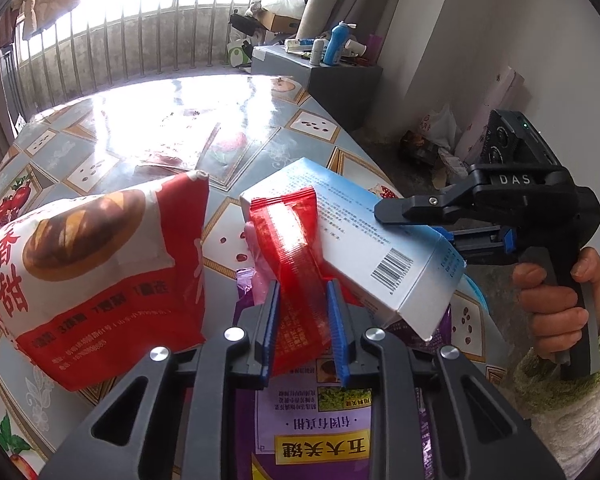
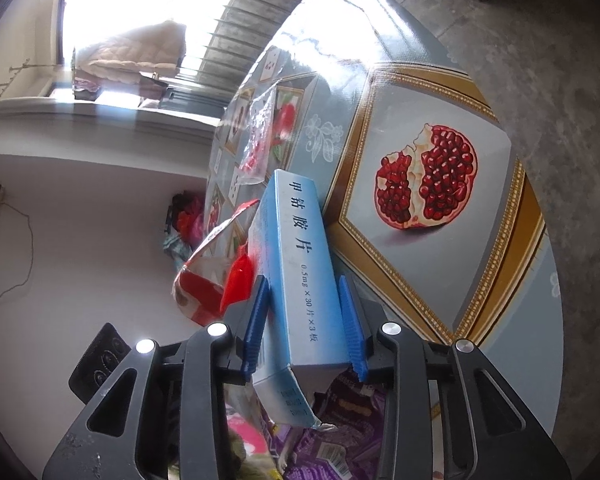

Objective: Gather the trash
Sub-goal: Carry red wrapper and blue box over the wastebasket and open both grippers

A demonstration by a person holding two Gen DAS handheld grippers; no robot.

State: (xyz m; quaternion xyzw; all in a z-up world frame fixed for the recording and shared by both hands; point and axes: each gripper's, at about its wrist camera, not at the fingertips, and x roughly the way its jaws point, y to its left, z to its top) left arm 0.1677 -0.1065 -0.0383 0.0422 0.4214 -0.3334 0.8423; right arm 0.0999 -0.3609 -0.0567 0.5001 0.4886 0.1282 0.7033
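Observation:
My left gripper (image 1: 303, 292) is shut on a red plastic wrapper (image 1: 292, 240), held above the table. My right gripper (image 2: 305, 288) is shut on a light blue medicine box (image 2: 296, 264); in the left wrist view the box (image 1: 364, 236) sits just right of the red wrapper, touching it, with the right gripper (image 1: 384, 212) clamped on its far side. A red and white paper food bag (image 1: 92, 276) stands at the left; it also shows in the right wrist view (image 2: 204, 276). A purple snack bag (image 1: 320, 420) lies under both grippers.
The table has a pomegranate-patterned cloth (image 2: 428, 176). A clear plastic wrapper (image 2: 260, 136) lies further along it. A grey cabinet with bottles (image 1: 332, 64) stands beyond the table, and litter (image 1: 428, 148) lies on the floor by the wall.

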